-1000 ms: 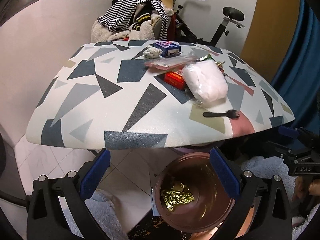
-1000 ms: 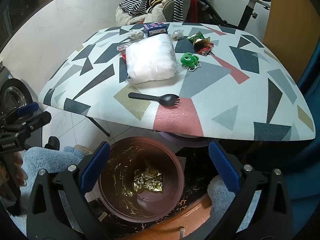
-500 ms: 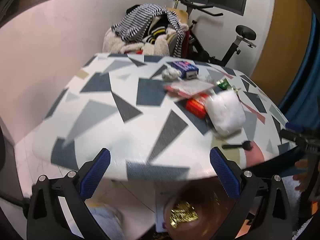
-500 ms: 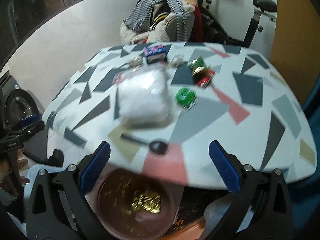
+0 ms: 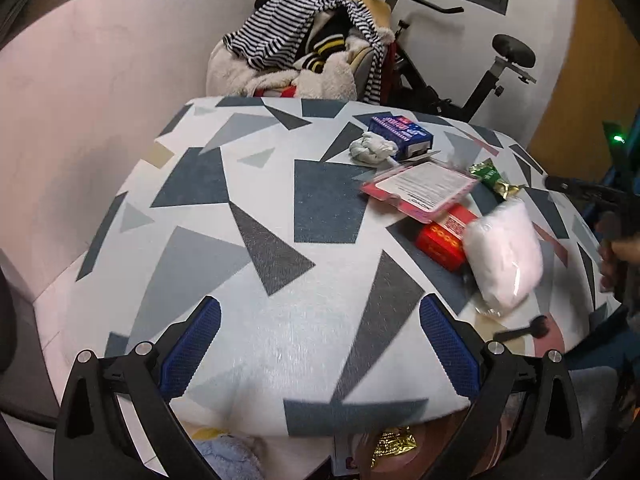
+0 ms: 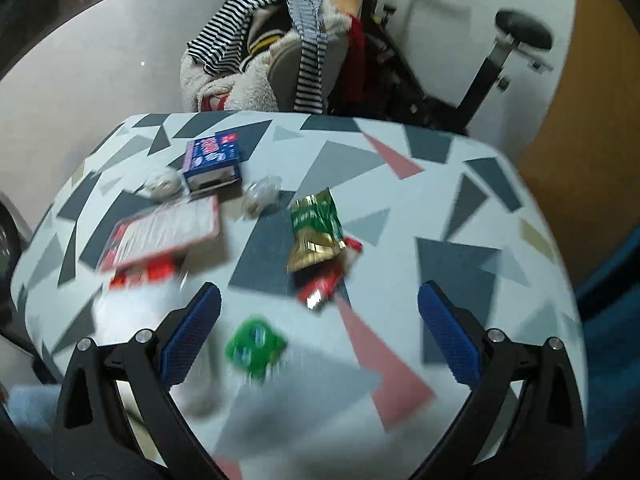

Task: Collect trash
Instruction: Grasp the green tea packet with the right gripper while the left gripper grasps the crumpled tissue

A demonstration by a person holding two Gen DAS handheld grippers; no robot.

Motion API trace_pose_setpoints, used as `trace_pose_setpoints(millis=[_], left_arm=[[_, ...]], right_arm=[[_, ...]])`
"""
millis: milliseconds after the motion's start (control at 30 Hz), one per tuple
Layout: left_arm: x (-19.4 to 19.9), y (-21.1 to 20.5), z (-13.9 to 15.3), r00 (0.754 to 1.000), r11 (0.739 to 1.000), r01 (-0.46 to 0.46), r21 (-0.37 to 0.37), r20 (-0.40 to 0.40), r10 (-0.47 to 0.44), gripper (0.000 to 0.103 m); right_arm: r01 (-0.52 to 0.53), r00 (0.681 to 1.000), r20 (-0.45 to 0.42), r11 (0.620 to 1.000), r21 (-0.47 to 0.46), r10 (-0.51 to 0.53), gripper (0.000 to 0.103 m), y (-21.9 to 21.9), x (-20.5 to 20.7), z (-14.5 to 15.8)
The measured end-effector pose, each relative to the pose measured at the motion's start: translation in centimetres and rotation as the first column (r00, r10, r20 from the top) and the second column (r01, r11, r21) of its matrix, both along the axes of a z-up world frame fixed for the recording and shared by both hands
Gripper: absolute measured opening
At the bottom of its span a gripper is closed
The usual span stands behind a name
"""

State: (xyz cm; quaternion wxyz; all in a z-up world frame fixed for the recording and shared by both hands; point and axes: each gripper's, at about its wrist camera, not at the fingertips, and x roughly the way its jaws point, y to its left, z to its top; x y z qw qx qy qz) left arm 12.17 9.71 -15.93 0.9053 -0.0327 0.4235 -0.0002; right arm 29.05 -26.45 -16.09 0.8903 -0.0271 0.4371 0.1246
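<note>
Litter lies on the patterned table (image 5: 248, 248): a blue box (image 5: 401, 136), a crumpled tissue (image 5: 372, 149), a pink card pack (image 5: 420, 189), a red box (image 5: 442, 237), a white plastic bag (image 5: 505, 254) and a black spork (image 5: 520, 332). My left gripper (image 5: 320, 344) hovers open over the table's near edge, holding nothing. My right gripper (image 6: 318, 336) is open and empty above a green toy (image 6: 254, 346), with a green-gold wrapper (image 6: 316, 230) and a red wrapper (image 6: 326, 284) just beyond. A brown bin (image 5: 394, 450) holding a gold wrapper shows below the table edge.
A chair heaped with striped clothes (image 5: 304, 52) and an exercise bike (image 5: 496, 76) stand behind the table. A white wall (image 5: 100, 80) runs along the left. A hand holding the other gripper (image 5: 616, 236) shows at the right. A blue rug (image 5: 224, 460) lies on the floor.
Both grippers have risen from over the bin and moved forward above the table. The bin has dropped nearly out of both views. Both stay open and empty.
</note>
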Motion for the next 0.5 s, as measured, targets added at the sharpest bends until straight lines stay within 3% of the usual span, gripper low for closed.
trace_pose_setpoints(millis=[200, 400, 500], left_arm=[[3.8, 0.4, -0.5, 1.000, 1.000, 0.002, -0.023, -0.008, -0.003, 0.097], [7.9, 0.9, -0.5, 1.000, 0.997, -0.006, -0.071, -0.007, 0.005, 0.097], [10.5, 0.0, -0.3, 0.999, 0.999, 0.036, -0.032, 0.000, -0.036, 0.097]], right_arm=[[-0.005, 0.992, -0.127, 1.000, 0.011, 0.007, 0.090, 0.7, 7.1, -4.7], [-0.038, 0.986, -0.163, 0.999, -0.022, 0.034, 0.087, 2.1, 9.3, -6.7], [-0.059, 0.986, -0.160, 0.995, -0.082, 0.046, 0.064, 2.9, 9.7, -7.1]])
